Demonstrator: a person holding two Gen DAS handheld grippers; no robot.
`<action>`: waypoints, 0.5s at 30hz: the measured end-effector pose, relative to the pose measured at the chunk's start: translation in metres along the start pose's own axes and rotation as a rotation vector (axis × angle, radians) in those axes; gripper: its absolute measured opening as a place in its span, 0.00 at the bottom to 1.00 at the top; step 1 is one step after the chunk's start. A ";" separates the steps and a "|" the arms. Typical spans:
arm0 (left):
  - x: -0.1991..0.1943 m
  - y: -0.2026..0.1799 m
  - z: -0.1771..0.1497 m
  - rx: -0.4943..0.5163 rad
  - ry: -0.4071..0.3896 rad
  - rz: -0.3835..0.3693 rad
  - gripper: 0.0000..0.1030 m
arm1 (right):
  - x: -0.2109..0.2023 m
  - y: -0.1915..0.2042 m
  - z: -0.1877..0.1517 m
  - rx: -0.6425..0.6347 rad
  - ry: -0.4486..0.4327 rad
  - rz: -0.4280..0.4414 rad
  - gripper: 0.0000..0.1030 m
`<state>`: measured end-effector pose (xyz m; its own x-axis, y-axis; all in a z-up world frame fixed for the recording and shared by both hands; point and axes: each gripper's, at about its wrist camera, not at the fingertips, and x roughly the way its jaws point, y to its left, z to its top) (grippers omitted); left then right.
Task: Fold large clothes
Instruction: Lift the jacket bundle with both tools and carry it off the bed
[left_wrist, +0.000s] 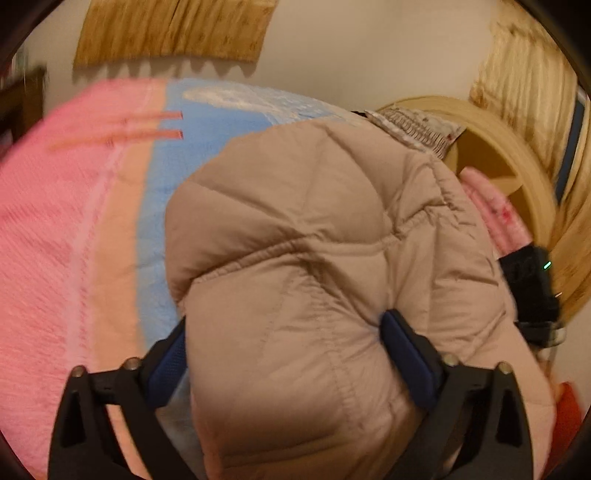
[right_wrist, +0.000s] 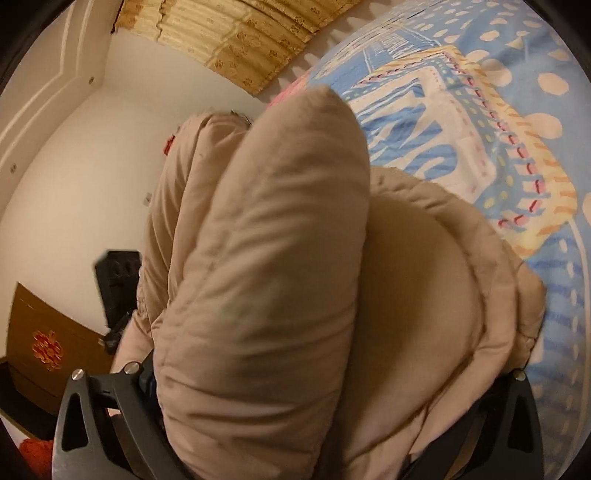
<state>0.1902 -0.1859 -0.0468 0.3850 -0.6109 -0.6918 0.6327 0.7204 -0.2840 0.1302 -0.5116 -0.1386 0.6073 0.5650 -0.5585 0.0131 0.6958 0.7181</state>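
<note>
1. Left gripper (left_wrist: 284, 354): jaws clamped on a thick bunch of the jacket (left_wrist: 314, 258). Blue pads (left_wrist: 406, 362) press into the fabric on both sides, lower centre of frame.
2. Jacket in left view: beige, quilted, puffy. Fills centre and lower right, lying over the bedspread (left_wrist: 74, 240).
3. Bedspread in left view: pink at left, a peach stripe, then light blue beside the jacket. Left edge is motion-blurred.
4. Right gripper (right_wrist: 295, 391): jacket (right_wrist: 277, 258) bulges out between the two arms. Fingertips are buried in fabric, so can't tell whether the jaws are clenched or loose.
5. Jacket in right view: a tall padded roll runs from lower centre to upper centre, and a rounded fold sits to its right.
6. Bedspread (right_wrist: 517, 129) in right view: blue with pale dots and a striped patch, upper right.
7. Other gripper's black body (left_wrist: 532, 288) shows at right edge, touching the jacket.
8. Curtain (right_wrist: 240, 40) at top, white wall (right_wrist: 92, 184) at left.
</note>
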 end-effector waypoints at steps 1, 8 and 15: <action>-0.004 -0.009 -0.001 0.027 -0.013 0.043 0.84 | -0.001 0.004 -0.003 -0.004 -0.002 -0.011 0.93; -0.015 -0.040 -0.008 0.111 -0.040 0.169 0.71 | -0.012 0.006 -0.040 0.036 -0.111 0.011 0.65; -0.011 -0.039 -0.010 0.119 -0.061 0.199 0.70 | -0.008 -0.007 -0.049 0.058 -0.193 0.052 0.63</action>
<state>0.1548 -0.2042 -0.0348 0.5477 -0.4818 -0.6840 0.6136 0.7871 -0.0631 0.0861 -0.4991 -0.1601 0.7493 0.5003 -0.4339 0.0199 0.6379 0.7698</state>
